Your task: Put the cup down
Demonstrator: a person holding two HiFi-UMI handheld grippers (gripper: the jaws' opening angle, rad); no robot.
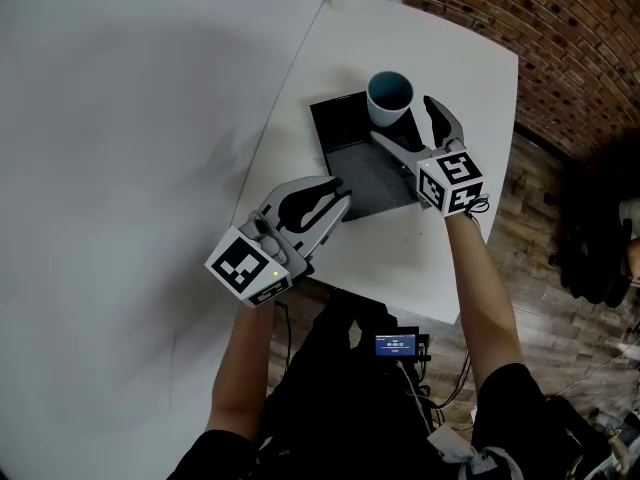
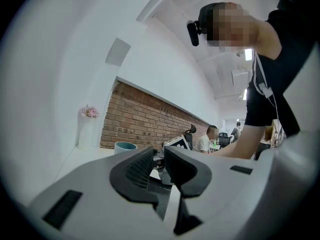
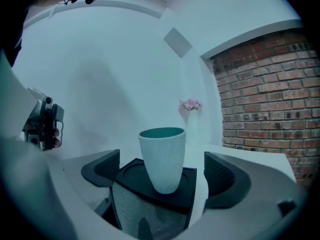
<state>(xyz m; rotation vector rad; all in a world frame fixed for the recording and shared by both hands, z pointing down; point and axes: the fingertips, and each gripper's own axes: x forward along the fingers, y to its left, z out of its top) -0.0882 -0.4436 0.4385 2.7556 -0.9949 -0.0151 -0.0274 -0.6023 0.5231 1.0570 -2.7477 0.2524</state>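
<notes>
The cup (image 3: pixel 162 156), pale outside and teal inside, stands upright on the raised square platform at the far end of a black tray (image 3: pixel 127 176). The head view shows the cup (image 1: pixel 390 96) at the end of the tray (image 1: pixel 340 128) farthest from the person. Nearer the person, the tray's surface is a grey mesh.

The right gripper (image 3: pixel 162 173) has its jaws spread wide, one on each side of the cup. A clear gap shows on both sides, so the pads do not press on the cup and nothing is gripped. From above, the right gripper (image 1: pixel 402 118) reaches in from the tray's right side, with its marker cube close to the person's wrist.

The left gripper (image 1: pixel 343 193) is held over the table's near left edge, its tips just beside the tray's near corner. In its own view the left gripper (image 2: pixel 159 156) has its jaws drawn together to a thin slit, with nothing between them.

The tray lies on a white table (image 1: pixel 440 238) that meets a white wall on the left. A brick wall (image 1: pixel 520 28) runs behind the table, and a white vase of pink flowers (image 3: pixel 190 104) stands at the far corner. A wooden floor (image 1: pixel 540 228) shows to the right.
</notes>
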